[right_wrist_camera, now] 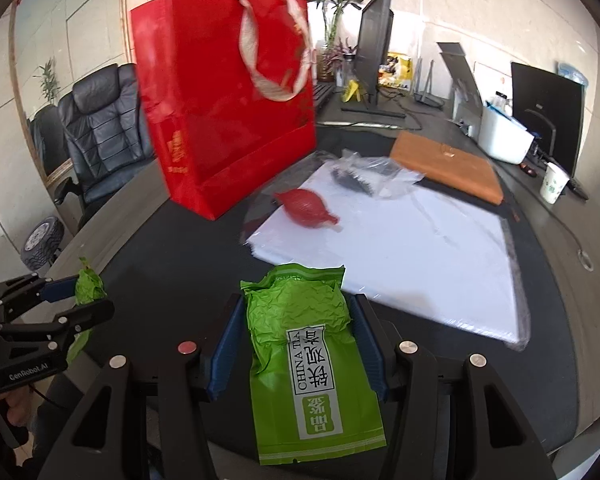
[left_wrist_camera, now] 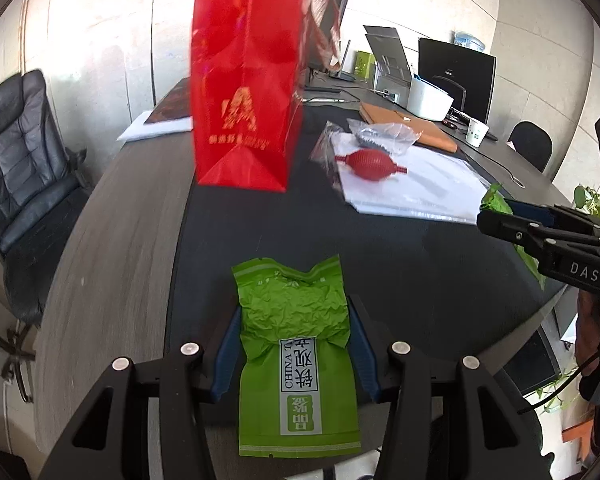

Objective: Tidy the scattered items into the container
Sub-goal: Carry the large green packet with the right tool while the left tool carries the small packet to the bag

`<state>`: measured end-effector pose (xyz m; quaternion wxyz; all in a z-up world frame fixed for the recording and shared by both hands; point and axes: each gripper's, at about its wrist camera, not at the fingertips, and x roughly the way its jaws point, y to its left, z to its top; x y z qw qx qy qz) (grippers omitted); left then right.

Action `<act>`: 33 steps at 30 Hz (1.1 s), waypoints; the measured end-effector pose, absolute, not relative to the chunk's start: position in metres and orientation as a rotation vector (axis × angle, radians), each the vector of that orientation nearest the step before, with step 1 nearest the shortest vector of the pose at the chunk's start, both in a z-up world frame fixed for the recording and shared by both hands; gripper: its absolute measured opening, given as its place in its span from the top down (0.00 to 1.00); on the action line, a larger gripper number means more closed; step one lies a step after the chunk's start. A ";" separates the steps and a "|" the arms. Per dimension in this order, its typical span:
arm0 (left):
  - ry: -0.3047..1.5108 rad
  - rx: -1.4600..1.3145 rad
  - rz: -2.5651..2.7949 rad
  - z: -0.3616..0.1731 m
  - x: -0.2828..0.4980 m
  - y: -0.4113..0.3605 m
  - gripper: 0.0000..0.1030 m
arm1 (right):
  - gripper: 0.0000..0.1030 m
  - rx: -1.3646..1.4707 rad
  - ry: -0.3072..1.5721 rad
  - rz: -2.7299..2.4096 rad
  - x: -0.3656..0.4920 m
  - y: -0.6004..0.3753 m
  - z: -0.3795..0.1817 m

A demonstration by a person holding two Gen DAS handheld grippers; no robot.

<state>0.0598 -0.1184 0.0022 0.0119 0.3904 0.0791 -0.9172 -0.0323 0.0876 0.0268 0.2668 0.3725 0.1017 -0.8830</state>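
A red paper gift bag (left_wrist_camera: 244, 80) stands upright on the dark table mat, also in the right wrist view (right_wrist_camera: 228, 100). My left gripper (left_wrist_camera: 294, 320) is shut on a green tea packet (left_wrist_camera: 296, 360) and holds it above the table. My right gripper (right_wrist_camera: 296, 320) is shut on a second green tea packet (right_wrist_camera: 312, 368). Each gripper shows in the other's view with its packet: the right gripper (left_wrist_camera: 496, 210), the left gripper (right_wrist_camera: 88, 292). A red rubber bulb (left_wrist_camera: 370, 163) lies on white sheets (right_wrist_camera: 400, 248) right of the bag, beside a clear plastic bag with a dark item (right_wrist_camera: 356, 178).
An orange folder (right_wrist_camera: 448, 168), a white bin (right_wrist_camera: 500, 140), a paper cup (right_wrist_camera: 554, 182) and monitors (right_wrist_camera: 548, 108) stand at the back right. A black office chair (left_wrist_camera: 20, 152) is left of the table. A toy tyre (right_wrist_camera: 40, 242) lies beyond the table's left edge.
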 end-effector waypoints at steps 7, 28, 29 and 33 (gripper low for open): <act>0.283 1.224 -2.823 -0.014 0.076 -0.130 0.48 | 0.44 1.030 0.315 -2.344 -0.020 0.070 0.015; 0.121 1.134 -2.872 0.056 0.058 -0.178 0.48 | 0.44 0.837 0.271 -2.357 -0.028 0.014 0.096; 0.111 1.115 -2.878 0.063 0.056 -0.180 0.48 | 0.44 0.825 0.271 -2.359 -0.029 0.013 0.101; 0.085 1.072 -2.895 0.086 0.045 -0.188 0.48 | 0.44 0.776 0.273 -2.370 -0.036 0.005 0.120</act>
